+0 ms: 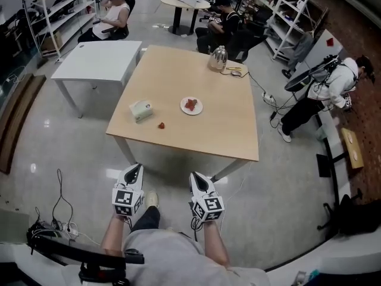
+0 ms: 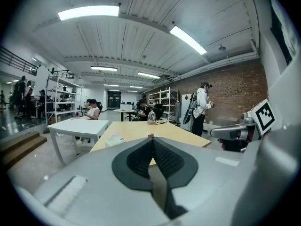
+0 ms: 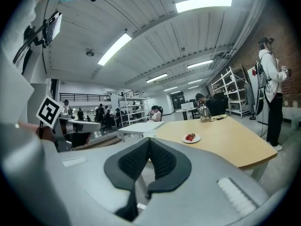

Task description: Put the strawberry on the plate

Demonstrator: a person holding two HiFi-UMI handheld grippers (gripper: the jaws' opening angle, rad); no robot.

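Observation:
A small red strawberry [image 1: 161, 125] lies loose on the wooden table [image 1: 226, 136], near its front edge. A white plate [image 1: 191, 105] a little farther in holds other strawberries; the right gripper view shows this plate [image 3: 191, 138] too. In the left gripper view only the top of the strawberry [image 2: 150, 135] peeks over the jaws. My left gripper [image 1: 136, 170] and right gripper [image 1: 198, 178] hover side by side over the floor, short of the table's front edge. Both are shut with nothing between their jaws.
A pale green box [image 1: 141, 110] lies left of the strawberry. A metal kettle [image 1: 218, 58] stands at the table's far end. A white table [image 1: 98, 61] adjoins the left side. Seated people are at the back, another person stands at the right. Cables [image 1: 59, 216] lie on the floor, lower left.

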